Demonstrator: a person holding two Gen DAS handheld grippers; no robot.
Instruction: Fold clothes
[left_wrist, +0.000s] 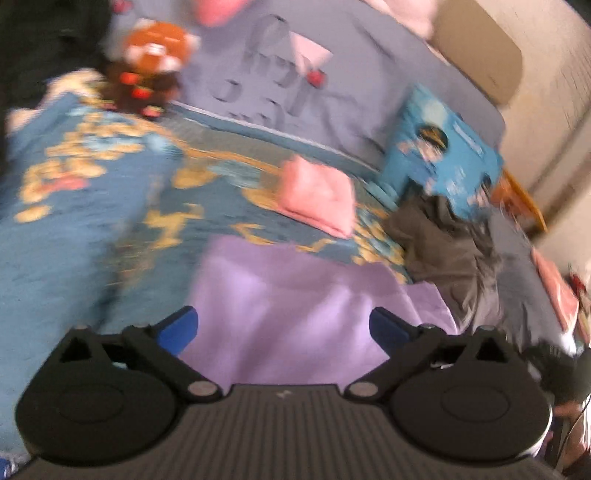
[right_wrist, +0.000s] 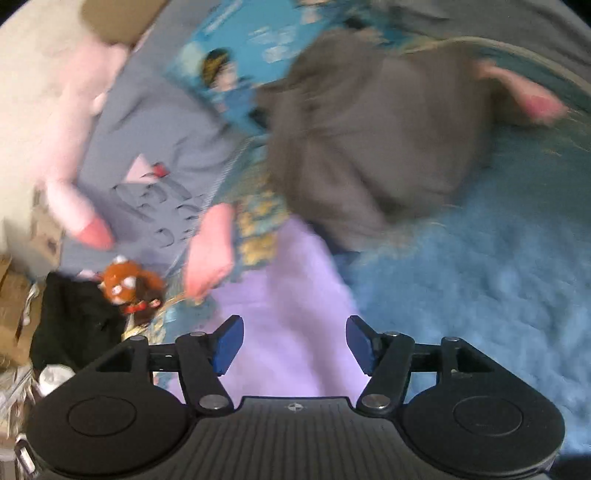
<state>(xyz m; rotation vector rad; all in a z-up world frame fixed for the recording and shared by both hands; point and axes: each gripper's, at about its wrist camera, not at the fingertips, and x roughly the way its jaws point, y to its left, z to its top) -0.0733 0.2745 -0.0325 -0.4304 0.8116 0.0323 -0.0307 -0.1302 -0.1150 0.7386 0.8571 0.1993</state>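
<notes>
Lavender cloth (left_wrist: 295, 306) lies spread on the blue patterned bedspread (left_wrist: 74, 229) right in front of both my grippers, its near part running under their fingers. My left gripper (left_wrist: 283, 328) hangs over it with its blue pads wide apart and nothing between them; my right gripper (right_wrist: 294, 341) is likewise spread and empty above the same cloth (right_wrist: 291, 295). Both views are smeared by motion, so I cannot tell whether any fingertip touches the fabric. I judge the garment thin, light and limp: it should drape and slide easily on the fuzzy cover, and a pinch in the middle would only bunch it. Better to take it at an edge or corner, one gripper to each side, so the fold line stays straight; the far edge in the left view looks the most reachable. Thin fabric may slip from the pads unless I catch enough of it. Beyond the cloth sits a folded pink piece (left_wrist: 317, 195), and to the right a crumpled grey-brown garment (left_wrist: 443, 247), touching or overlapping the lavender's right edge. A blue box (left_wrist: 443, 158) and a plush red panda (left_wrist: 155, 51) lie farther back, well apart from my work.
</notes>
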